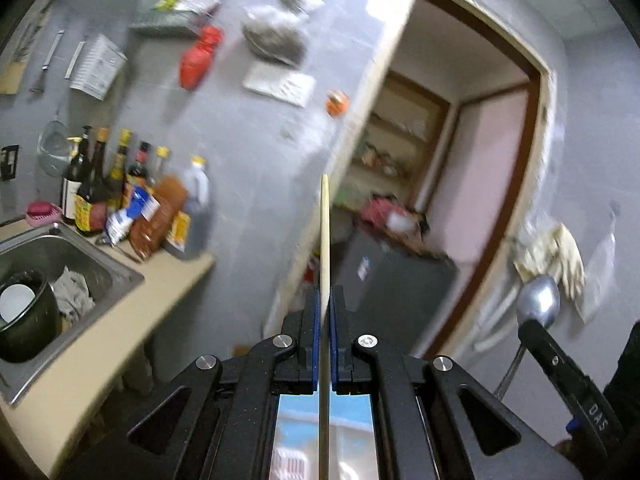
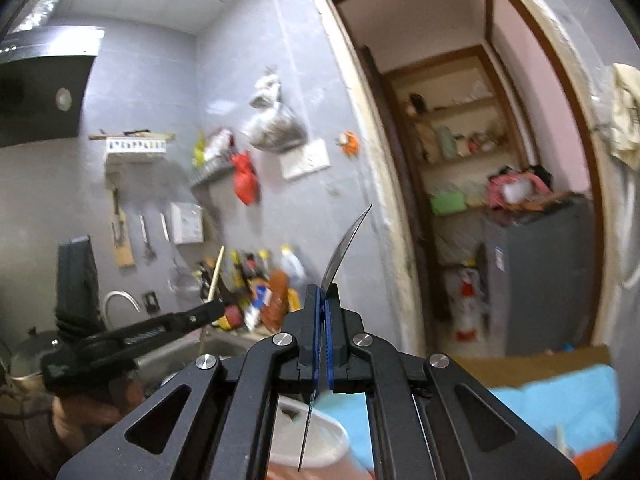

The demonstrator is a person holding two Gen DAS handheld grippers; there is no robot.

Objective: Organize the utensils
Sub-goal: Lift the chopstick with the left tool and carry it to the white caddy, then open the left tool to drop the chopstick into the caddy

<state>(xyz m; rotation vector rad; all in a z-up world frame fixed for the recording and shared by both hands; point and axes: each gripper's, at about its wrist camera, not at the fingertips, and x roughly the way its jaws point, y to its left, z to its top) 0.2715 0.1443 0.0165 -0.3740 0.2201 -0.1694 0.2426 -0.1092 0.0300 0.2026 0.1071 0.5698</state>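
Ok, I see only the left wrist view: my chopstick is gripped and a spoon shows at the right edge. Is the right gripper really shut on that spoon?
Observer: Yes. In the right wrist view the right gripper is shut on the spoon, whose bowl points up, seen edge-on.
Operator: Is some holder near it?
Observer: A white container shows just below that gripper, with the spoon's handle in front of it.
Operator: And is there a tap?
Observer: Yes, a curved faucet shows above the body of the left gripper.
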